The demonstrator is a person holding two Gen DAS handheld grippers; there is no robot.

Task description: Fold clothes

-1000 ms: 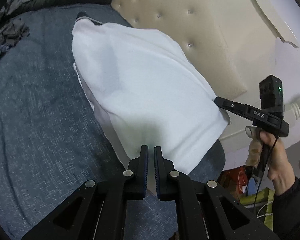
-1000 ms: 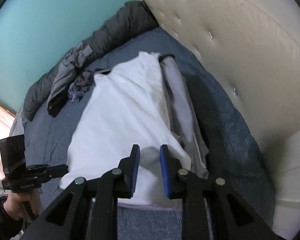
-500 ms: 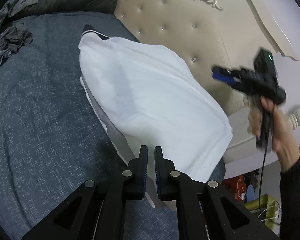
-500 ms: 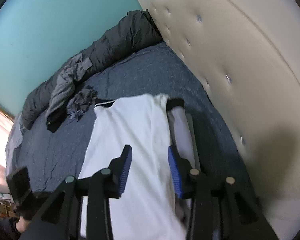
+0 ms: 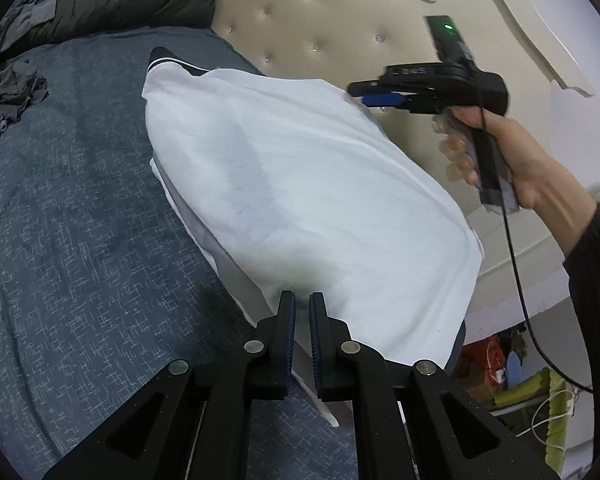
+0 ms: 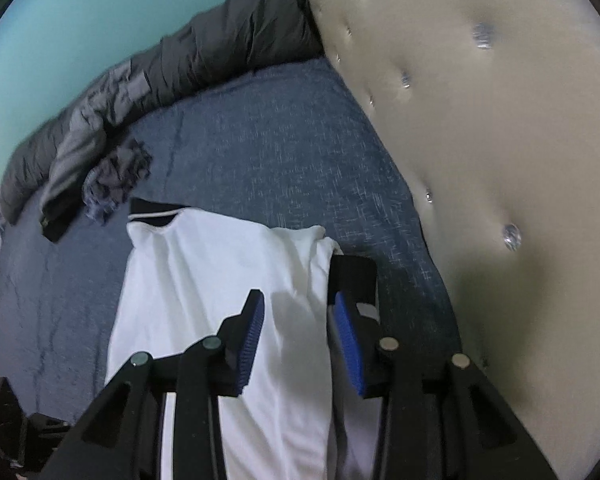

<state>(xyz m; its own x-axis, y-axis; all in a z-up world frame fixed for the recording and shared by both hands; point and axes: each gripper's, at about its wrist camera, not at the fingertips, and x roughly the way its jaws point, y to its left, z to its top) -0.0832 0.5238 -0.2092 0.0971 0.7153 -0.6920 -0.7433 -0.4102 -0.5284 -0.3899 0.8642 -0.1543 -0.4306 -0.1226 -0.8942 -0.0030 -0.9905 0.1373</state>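
Since the earlier frames, right gripper [image 6: 298,322] has lifted off the shirt's near hem and travelled up along the garment toward the headboard [image 5: 300,20]; its blue-padded jaws now stand spread wide, holding nothing, above the far part of the white shirt [image 5: 300,184]. In the left wrist view it appears in the person's right hand [image 5: 512,160], raised in front of the headboard. Left gripper [image 5: 302,316] sits low at the shirt's near edge, jaws nearly pressed together with only a thin gap; whether fabric is caught between them cannot be told.

Shirt lies folded lengthwise on the bed [image 5: 80,240], dark collar with white trim at the far end, one side doubled under. Surface: dark blue heathered bedspread, lightly wrinkled. Cream tufted headboard with crystal buttons and carved trim runs along one side. Dark grey duvet [image 6: 220,48] is bunched against the teal wall [image 6: 100,8]; a crumpled grey garment [image 6: 116,180] lies beside it, well apart from the shirt.
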